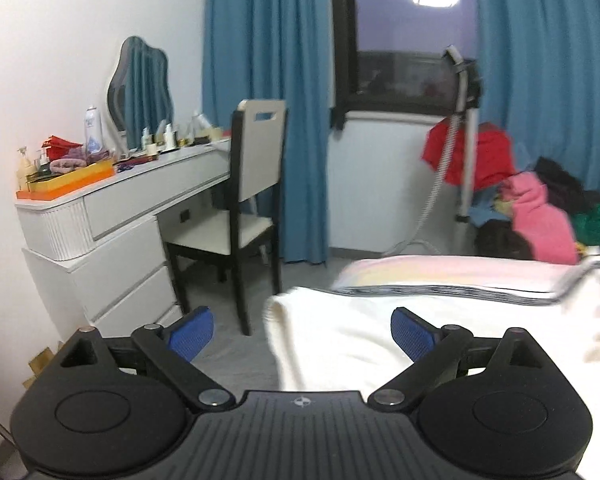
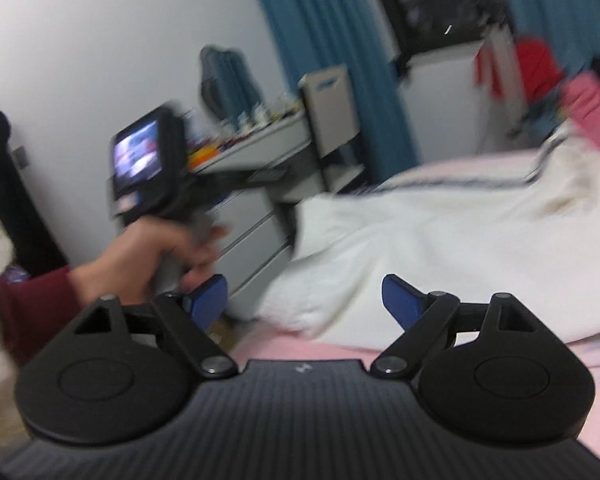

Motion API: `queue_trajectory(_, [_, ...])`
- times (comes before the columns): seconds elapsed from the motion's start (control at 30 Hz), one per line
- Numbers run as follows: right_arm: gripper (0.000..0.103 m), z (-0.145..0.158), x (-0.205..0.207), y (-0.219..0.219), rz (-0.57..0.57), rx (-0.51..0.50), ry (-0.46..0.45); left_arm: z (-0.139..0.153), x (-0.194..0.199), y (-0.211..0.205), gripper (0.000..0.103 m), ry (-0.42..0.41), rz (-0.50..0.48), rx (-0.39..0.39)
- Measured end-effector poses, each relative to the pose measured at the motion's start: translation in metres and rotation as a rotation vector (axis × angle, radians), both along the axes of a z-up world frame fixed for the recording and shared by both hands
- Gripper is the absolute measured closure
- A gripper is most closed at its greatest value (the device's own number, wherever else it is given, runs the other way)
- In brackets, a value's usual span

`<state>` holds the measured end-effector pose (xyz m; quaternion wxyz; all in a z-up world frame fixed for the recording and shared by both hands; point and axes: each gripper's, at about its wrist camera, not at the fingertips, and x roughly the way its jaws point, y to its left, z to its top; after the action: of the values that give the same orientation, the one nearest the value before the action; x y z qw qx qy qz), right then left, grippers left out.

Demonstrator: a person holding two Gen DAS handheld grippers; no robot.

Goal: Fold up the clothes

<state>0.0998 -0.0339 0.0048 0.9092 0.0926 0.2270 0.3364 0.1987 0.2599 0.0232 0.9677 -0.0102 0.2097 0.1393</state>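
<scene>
Both grippers are hanging empty, jaws apart; the white garment point(image 1: 380, 332) is lying at one o'clock under the left gripper point(image 1: 302, 330), nearer than the right gripper point(image 2: 304, 298), its long axis running toward two o'clock

garment point(image 1: 340, 344) on bed point(image 1: 440, 272) — dresser point(image 1: 120, 216) left

No legible text — only blur.
</scene>
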Motion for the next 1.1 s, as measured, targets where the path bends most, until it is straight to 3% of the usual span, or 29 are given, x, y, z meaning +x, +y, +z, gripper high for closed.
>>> queue_trajectory(0.17, [0.017, 0.016, -0.018, -0.086, -0.147, -0.059, -0.102, 0.023, -0.091, -0.09, 0.005, -0.116, -0.143, -0.047])
queue_trajectory(0.3, [0.017, 0.013, -0.026, -0.149, -0.264, -0.098, -0.146, 0.024, -0.15, -0.159, 0.003, -0.167, -0.231, -0.081])
queue_trajectory(0.4, [0.017, 0.007, -0.031, -0.189, -0.33, -0.11, -0.165, 0.017, -0.186, -0.203, 0.003, -0.173, -0.246, -0.117])
queue_trajectory(0.6, [0.017, -0.01, -0.037, -0.254, -0.461, -0.092, -0.157, -0.021, -0.231, -0.262, 0.001, -0.205, -0.334, -0.063])
queue_trajectory(0.73, [0.017, -0.012, -0.025, -0.272, -0.507, 0.0, -0.076, -0.052, -0.222, -0.286, 0.001, -0.113, -0.374, -0.004])
queue_trajectory(0.87, [0.017, -0.011, -0.026, -0.287, -0.57, 0.04, -0.078, -0.072, -0.189, -0.314, 0.002, -0.032, -0.421, 0.106])
queue_trajectory(1.1, [0.017, -0.035, -0.015, -0.329, -0.766, 0.001, 0.011, -0.084, -0.106, -0.398, 0.004, -0.115, -0.583, 0.268])
